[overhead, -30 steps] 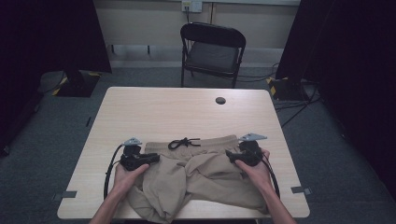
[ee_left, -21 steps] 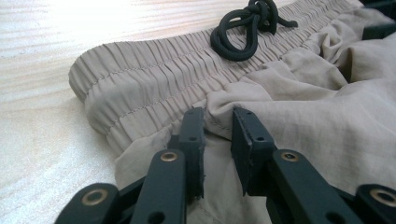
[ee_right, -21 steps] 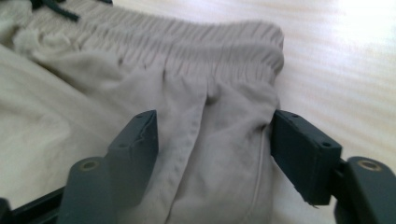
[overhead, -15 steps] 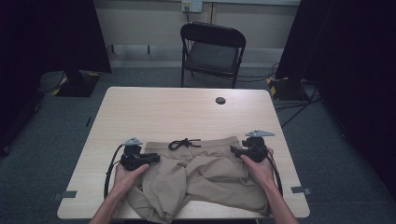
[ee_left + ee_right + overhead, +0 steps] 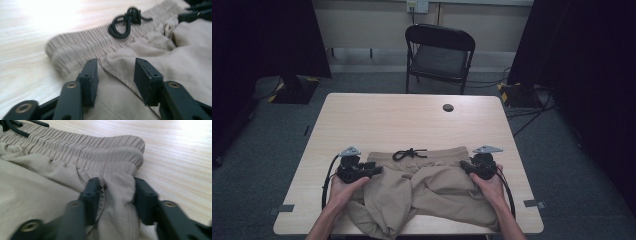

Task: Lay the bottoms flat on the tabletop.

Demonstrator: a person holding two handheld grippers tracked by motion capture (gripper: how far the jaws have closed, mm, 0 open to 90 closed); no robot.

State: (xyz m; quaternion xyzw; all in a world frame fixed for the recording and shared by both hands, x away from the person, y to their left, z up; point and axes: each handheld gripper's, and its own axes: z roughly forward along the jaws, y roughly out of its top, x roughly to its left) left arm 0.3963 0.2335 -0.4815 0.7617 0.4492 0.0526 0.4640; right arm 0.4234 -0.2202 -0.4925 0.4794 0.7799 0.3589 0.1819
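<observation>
Beige shorts (image 5: 432,187) lie crumpled at the table's near edge, waistband away from me, with a black drawstring (image 5: 409,153) knotted at its middle. My left gripper (image 5: 374,170) rests at the waistband's left end. Its jaws (image 5: 116,75) have just been opening and now stand apart over a fold of cloth, the pads clear of it. My right gripper (image 5: 463,167) is at the waistband's right end (image 5: 95,150). Its jaws (image 5: 117,192) have just been closing and pinch an upright fold of the shorts just below the waistband.
The pale wooden table (image 5: 412,120) has a small dark round hole (image 5: 448,107) at its far side. A black folding chair (image 5: 439,55) stands behind it. Part of the shorts hangs over the near edge. Dark curtains flank the room.
The right hand has shifted slightly outward to the waistband's right end and settled there. The left hand has stayed in place. The shorts lie much as before.
</observation>
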